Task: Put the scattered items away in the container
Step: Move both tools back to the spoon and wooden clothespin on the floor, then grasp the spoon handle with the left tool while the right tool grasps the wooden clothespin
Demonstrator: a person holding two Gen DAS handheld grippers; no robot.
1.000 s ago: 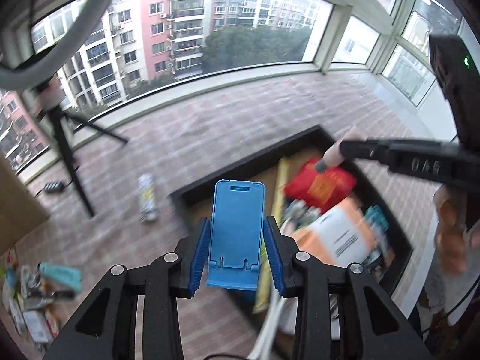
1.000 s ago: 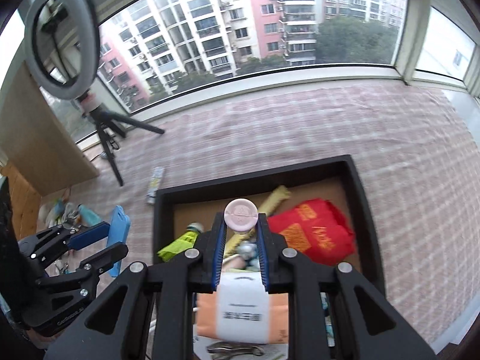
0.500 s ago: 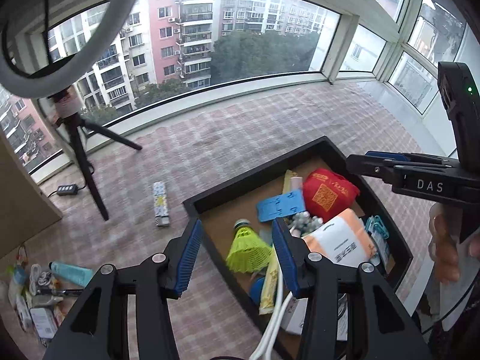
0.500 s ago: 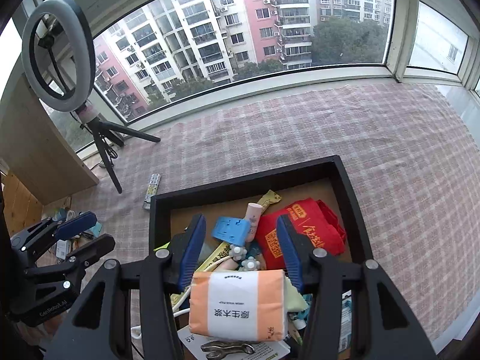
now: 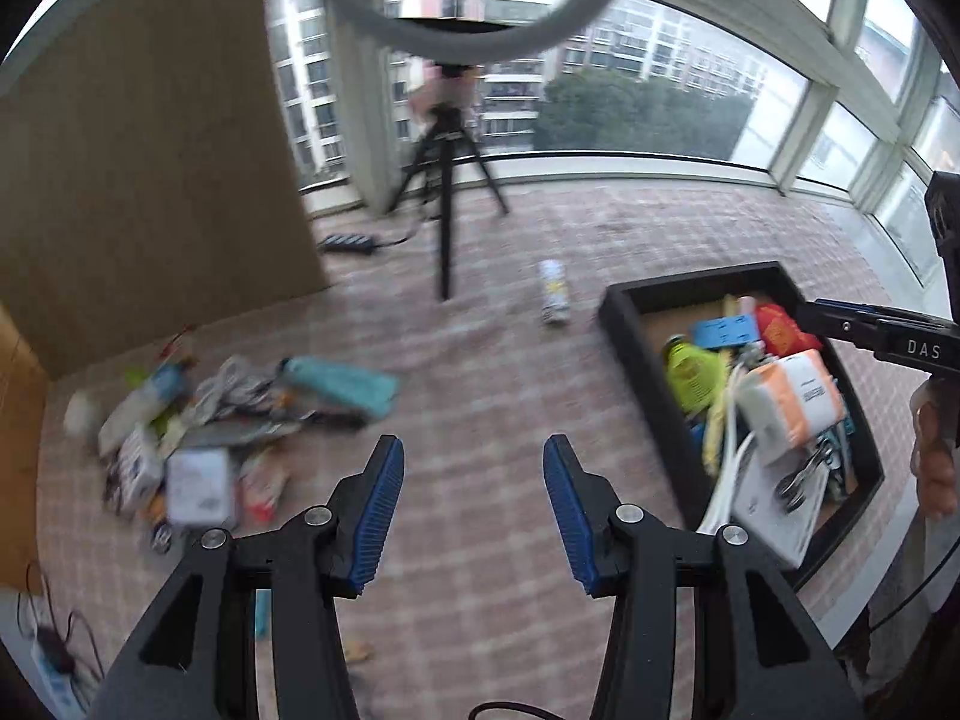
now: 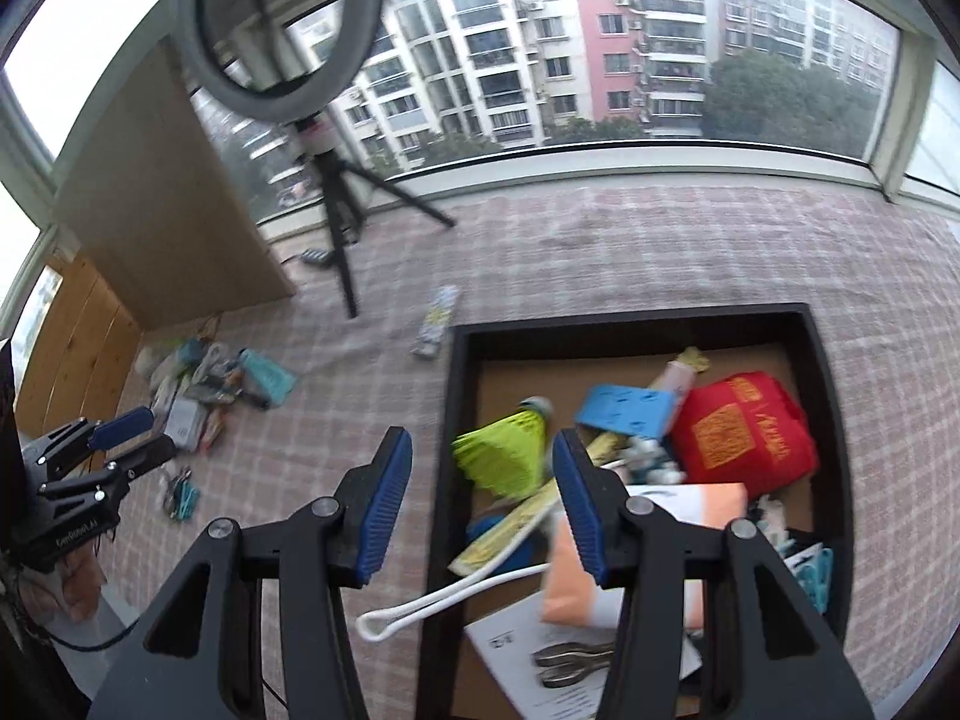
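Both pairs of jaws stand apart with nothing between them: the left gripper (image 5: 471, 510) hangs over bare checked carpet (image 5: 480, 396), and the right gripper (image 6: 480, 504) hangs over the left wall of the black tray (image 6: 456, 420), one finger above carpet, the other above the tray's contents. In the tray, nearest the right gripper, lie a white sheet with metal pliers (image 6: 570, 663) on it, an orange-and-white packet (image 6: 660, 546) and a white cord loop (image 6: 420, 609) that spills over the wall onto the carpet. Further in are a yellow-green shuttlecock (image 6: 510, 450), a blue stand (image 6: 630, 411), a red pouch (image 6: 744, 435) and a pink tube (image 6: 675, 381). Left of the tray and well apart from it, a pile of scattered items (image 5: 198, 414) is on the carpet, blurred, with a teal tube (image 5: 342, 381) at its right edge. A small printed pack (image 5: 553, 300) lies alone beyond the tray's near corner. Furthest back, a tripod (image 5: 444, 192) carries a ring light (image 6: 282, 30) before the windows.
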